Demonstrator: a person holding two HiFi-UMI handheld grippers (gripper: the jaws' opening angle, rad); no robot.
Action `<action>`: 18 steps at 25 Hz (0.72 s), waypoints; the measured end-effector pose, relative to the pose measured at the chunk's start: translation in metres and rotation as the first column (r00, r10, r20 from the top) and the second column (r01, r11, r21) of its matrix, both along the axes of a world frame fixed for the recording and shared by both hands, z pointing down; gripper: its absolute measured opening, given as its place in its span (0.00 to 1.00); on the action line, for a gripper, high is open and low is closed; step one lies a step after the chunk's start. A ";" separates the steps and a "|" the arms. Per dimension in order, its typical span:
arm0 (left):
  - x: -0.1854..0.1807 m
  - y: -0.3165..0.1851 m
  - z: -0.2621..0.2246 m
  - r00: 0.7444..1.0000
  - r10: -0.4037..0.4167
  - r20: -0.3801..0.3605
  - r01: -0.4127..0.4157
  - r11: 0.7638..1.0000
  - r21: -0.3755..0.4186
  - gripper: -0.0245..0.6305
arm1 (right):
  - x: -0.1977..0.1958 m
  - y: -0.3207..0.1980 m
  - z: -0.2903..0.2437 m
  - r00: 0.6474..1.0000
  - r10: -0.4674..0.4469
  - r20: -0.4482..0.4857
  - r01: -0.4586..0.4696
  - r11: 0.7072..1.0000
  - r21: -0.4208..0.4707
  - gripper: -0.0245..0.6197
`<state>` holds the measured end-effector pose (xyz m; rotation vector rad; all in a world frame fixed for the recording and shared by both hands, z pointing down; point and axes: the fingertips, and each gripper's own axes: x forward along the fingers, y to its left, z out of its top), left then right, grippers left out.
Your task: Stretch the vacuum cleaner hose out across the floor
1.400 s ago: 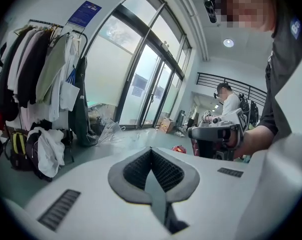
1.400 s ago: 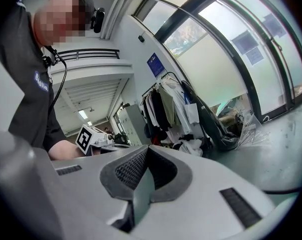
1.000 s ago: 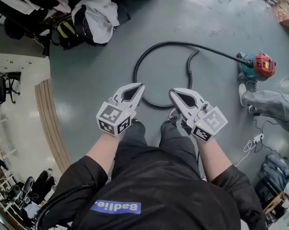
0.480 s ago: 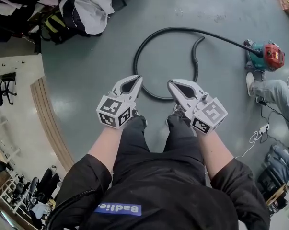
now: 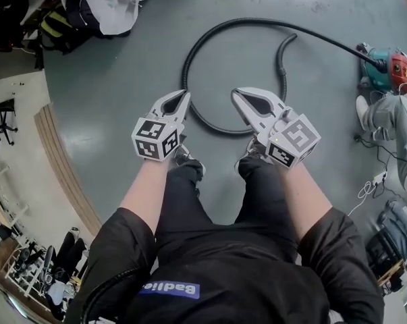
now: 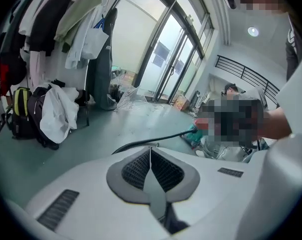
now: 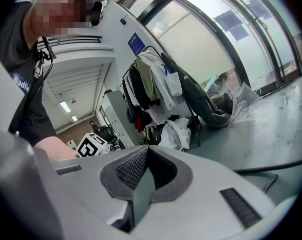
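Hose (image 5: pixel 185 73) lies coiled in a loop on the floor (image 5: pixel 115 120), upper centre of frame, far end at the vacuum cleaner (image 5: pixel 391 65) on the right edge. Left tongs (image 5: pixel 183 97) and right tongs (image 5: pixel 239 96) are both closed and empty, poised at the loop's lower edge, probably to grab it.

My left gripper (image 5: pixel 181 96) and right gripper (image 5: pixel 237 93) have smooth, matt, pale-grey plastic shells. The pads (image 6: pixel 135 170) inside my jaws are dark, finely ribbed and rubbery-looking. The hose (image 5: pixel 257 20) is black with a dull sheen. The floor (image 5: pixel 122 93) is smooth, grey-green and faintly glossy. The vacuum cleaner (image 5: pixel 397 65) has a shiny red plastic casing.
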<state>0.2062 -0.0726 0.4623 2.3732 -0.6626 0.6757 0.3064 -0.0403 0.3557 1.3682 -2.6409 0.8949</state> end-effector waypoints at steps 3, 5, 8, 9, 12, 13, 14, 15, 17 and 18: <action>-0.005 -0.006 0.050 0.999 -0.005 0.037 0.005 1.000 0.004 0.03 | 0.003 -0.007 0.046 1.000 -0.008 -0.002 0.008 1.000 0.009 0.04; -0.009 -0.009 0.087 0.998 -0.001 0.066 0.001 1.000 0.005 0.04 | 0.004 -0.013 0.077 1.000 -0.013 -0.009 0.013 1.000 0.016 0.04; -0.011 -0.011 0.141 0.994 0.018 0.107 -0.018 1.000 0.005 0.05 | 0.004 -0.017 0.124 1.000 -0.016 -0.023 0.016 1.000 0.023 0.04; -0.010 -0.013 0.159 0.993 0.022 0.117 -0.023 1.000 0.006 0.06 | 0.004 -0.018 0.142 0.999 -0.016 -0.029 0.017 1.000 0.021 0.04; -0.008 -0.024 0.217 0.988 0.029 0.149 -0.031 0.999 0.014 0.09 | 0.001 -0.025 0.203 0.999 -0.022 -0.049 0.023 1.000 0.008 0.05; -0.008 -0.029 0.239 0.986 0.032 0.164 -0.035 0.999 0.018 0.10 | -0.002 -0.030 0.225 0.998 -0.029 -0.059 0.029 1.000 0.003 0.05; -0.010 -0.036 0.262 0.983 0.034 0.183 -0.039 0.999 0.023 0.12 | -0.005 -0.035 0.248 0.997 -0.035 -0.069 0.035 0.999 -0.003 0.07; -0.012 -0.042 0.285 0.978 0.035 0.203 -0.041 0.999 0.026 0.13 | -0.009 -0.040 0.271 0.996 -0.041 -0.079 0.040 0.999 -0.010 0.08; -0.016 -0.054 0.334 0.969 0.029 0.247 -0.037 0.999 0.029 0.17 | -0.016 -0.050 0.316 0.995 -0.047 -0.092 0.044 0.999 -0.030 0.11; -0.018 -0.058 0.358 0.962 0.023 0.272 -0.031 0.999 0.027 0.19 | -0.018 -0.054 0.337 0.994 -0.047 -0.099 0.043 0.998 -0.041 0.14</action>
